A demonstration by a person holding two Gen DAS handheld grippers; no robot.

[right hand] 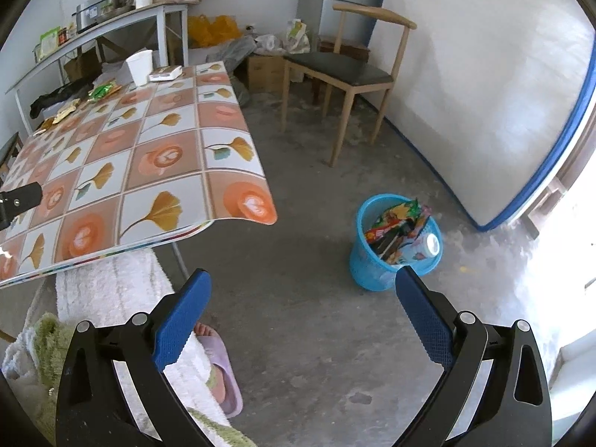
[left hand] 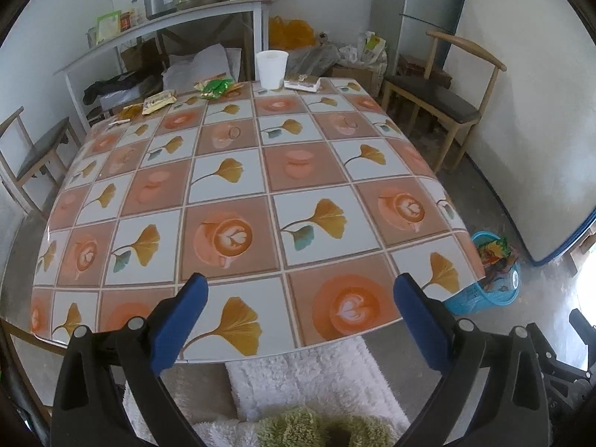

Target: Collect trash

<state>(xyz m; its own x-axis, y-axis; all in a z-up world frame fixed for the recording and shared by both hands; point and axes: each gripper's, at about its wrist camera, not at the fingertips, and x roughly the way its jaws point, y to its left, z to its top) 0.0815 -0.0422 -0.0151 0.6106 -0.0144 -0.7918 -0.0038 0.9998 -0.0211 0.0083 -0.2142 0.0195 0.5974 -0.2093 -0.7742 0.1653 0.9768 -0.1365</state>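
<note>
**Both tools empty, wrappers far across tabletop**

Left tool [left hand: 300,298] spread wide, gripping nothing, over near edge of tabletop [left hand: 231,223]; wrappers [left hand: 216,87] far ahead of it, beside cup [left hand: 272,69] and box [left hand: 302,82]; right tool [right hand: 303,294] likewise wide and empty above floor; bin [right hand: 372,260] just ahead of its right finger, stuffed with wrappers.

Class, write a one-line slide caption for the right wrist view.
Open right hand-held gripper hangs over bare floor near a blue trash basket filled with wrappers.

Blue basket [right hand: 372,264], orange-checked tablecloth [left hand: 231,171]
</note>
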